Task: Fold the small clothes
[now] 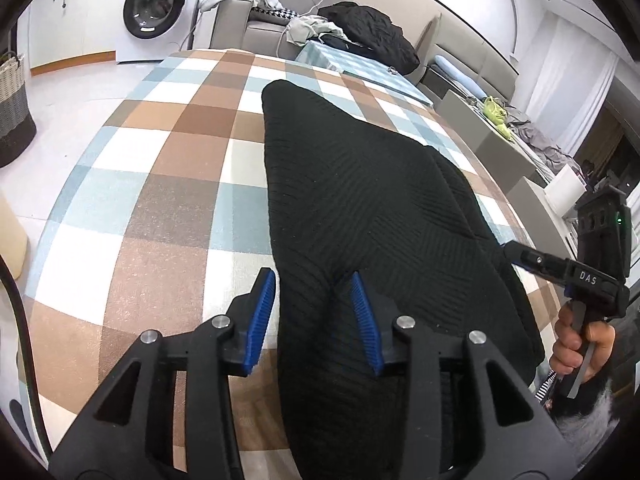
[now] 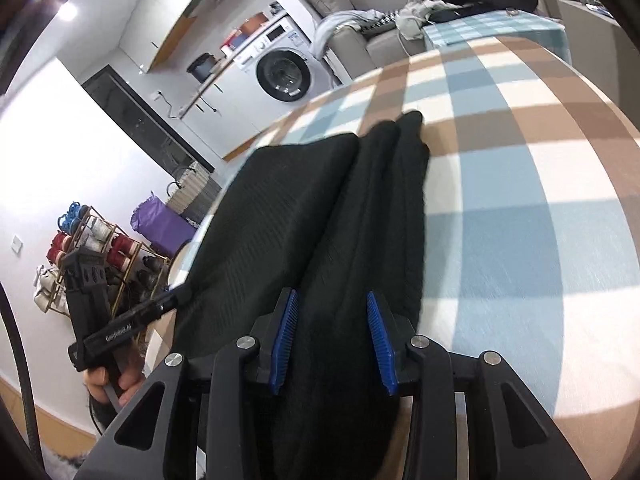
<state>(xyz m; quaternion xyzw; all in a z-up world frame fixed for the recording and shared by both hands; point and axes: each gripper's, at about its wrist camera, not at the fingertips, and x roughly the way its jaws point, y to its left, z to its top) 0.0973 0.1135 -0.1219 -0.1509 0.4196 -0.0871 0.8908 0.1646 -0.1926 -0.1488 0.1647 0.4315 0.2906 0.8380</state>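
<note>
A black ribbed knit garment (image 1: 360,208) lies lengthwise on the checked tablecloth (image 1: 168,168), partly folded along its length. My left gripper (image 1: 314,284) is open, its blue pads straddling the garment's near left edge. My right gripper (image 2: 332,304) is open over the garment's (image 2: 320,216) near right edge, where folded layers lie. In the left wrist view the right gripper (image 1: 508,248) touches the garment's right side. In the right wrist view the left gripper (image 2: 180,294) meets its left side.
A washing machine (image 1: 154,4) stands beyond the table. A sofa with a black jacket (image 1: 372,30) and other clothes is behind. A woven basket (image 1: 12,96) stands on the floor at left. A rack of shoes (image 2: 100,252) is by the wall.
</note>
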